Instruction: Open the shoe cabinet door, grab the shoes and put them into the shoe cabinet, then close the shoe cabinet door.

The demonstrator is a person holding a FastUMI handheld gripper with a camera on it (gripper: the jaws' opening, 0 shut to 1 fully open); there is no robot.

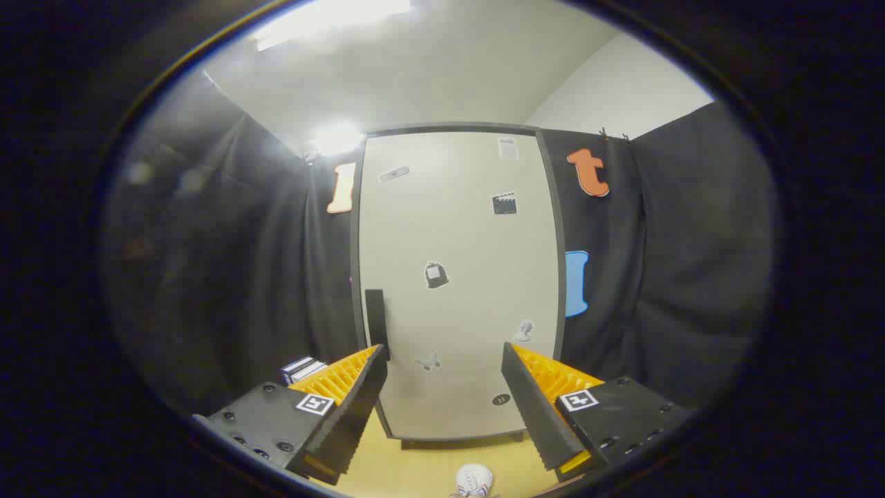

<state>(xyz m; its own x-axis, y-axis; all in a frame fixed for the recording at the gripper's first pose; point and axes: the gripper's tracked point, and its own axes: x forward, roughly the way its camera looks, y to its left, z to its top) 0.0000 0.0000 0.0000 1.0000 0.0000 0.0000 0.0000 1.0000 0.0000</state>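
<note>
A tall white shoe cabinet (456, 277) with a dark frame stands straight ahead, its door shut and dotted with several small stickers. A black upright handle (375, 319) sits on the door's left edge, just above my left fingertip. My gripper (442, 360) is open, its two black-padded fingers spread wide in front of the lower part of the door with nothing between them. The toe of a white shoe (474, 480) shows on the yellow floor below, between the fingers.
Black cloth walls close in on both sides of the cabinet. A small stack of dark and white boxes (301, 369) lies on the floor to the left of the cabinet, behind my left finger. The yellow floor (415, 467) runs up to the cabinet's base.
</note>
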